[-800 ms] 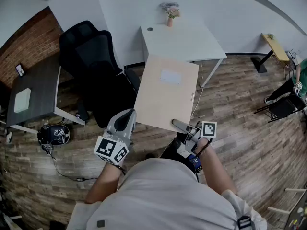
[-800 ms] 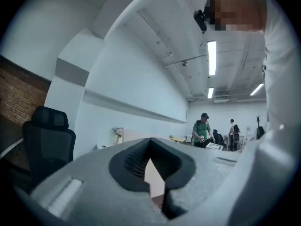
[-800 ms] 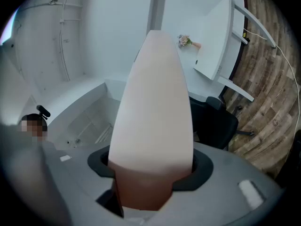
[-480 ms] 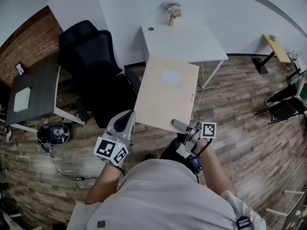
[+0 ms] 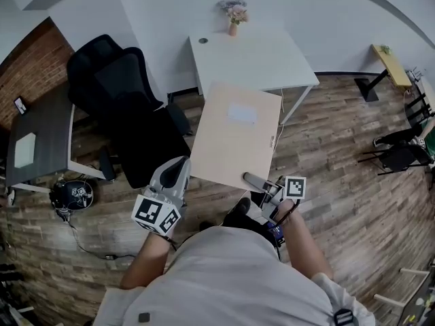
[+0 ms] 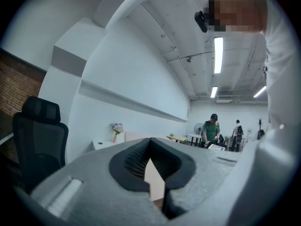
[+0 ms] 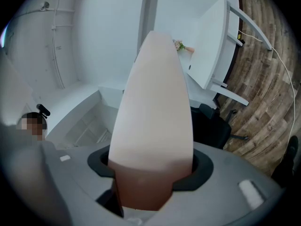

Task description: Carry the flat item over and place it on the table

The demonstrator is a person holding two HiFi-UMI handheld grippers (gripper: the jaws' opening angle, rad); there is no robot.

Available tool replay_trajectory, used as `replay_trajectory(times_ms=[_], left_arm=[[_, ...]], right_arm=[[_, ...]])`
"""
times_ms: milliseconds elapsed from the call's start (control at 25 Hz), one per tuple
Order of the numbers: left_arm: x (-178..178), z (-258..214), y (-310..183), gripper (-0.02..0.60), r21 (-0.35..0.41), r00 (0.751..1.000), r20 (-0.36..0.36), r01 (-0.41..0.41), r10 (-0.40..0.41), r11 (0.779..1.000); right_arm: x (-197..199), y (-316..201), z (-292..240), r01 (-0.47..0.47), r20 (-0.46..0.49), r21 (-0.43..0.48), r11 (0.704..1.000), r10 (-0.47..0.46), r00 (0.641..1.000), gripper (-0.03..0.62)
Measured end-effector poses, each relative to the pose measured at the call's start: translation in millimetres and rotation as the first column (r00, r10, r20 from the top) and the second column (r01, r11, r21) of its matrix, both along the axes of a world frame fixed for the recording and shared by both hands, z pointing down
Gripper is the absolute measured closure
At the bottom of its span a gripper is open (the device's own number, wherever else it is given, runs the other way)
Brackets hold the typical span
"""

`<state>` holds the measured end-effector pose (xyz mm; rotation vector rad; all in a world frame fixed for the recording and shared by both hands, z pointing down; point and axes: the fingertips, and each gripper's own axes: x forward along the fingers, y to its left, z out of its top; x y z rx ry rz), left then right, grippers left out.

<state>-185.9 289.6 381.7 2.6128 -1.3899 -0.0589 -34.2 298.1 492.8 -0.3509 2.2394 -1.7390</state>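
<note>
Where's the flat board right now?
Head view, centre: flat board, gripped by left hand-held gripper and right hand-held gripper, in front of the white table.

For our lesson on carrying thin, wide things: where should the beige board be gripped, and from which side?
Grip the board at its near edge, one claw by each corner, coming from the carrier's side. It is wide, flat and thin, so jaws fit over the edge and two spread grips should stop it twisting. The left claw and right claw hold it so.

Two tongs (image 5: 178,174) (image 5: 252,180), one board (image 5: 234,138), one white table (image 5: 255,56), one dark desk (image 5: 46,124), one vase (image 5: 232,28)
</note>
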Motion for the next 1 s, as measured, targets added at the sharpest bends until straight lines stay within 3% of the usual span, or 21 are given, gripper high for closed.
replay_trajectory(times_ms=[360, 600, 800, 1000], left_arm=[[85, 11, -89, 0.581, -0.023, 0.999, 0.015, -0.035, 0.035, 0.999], [123, 17, -132, 0.581, -0.036, 1.000, 0.024, -0.015, 0.016, 0.999], [150, 18, -152, 0.581, -0.051, 0.999, 0.031, -0.034, 0.035, 0.998], [154, 20, -179, 0.581, -0.055, 0.998, 0.034, -0.049, 0.051, 0.997]], right_arm=[[80, -73, 11, -0.011, 0.000, -0.021, 1.000, 0.011, 1.000, 0.293], [122, -113, 20, -0.008, -0.012, -0.035, 0.999, 0.007, 1.000, 0.293], [139, -136, 22, -0.009, -0.001, -0.050, 0.999, 0.008, 1.000, 0.292], [141, -159, 33, -0.013, -0.007, -0.074, 0.997, 0.012, 1.000, 0.292]])
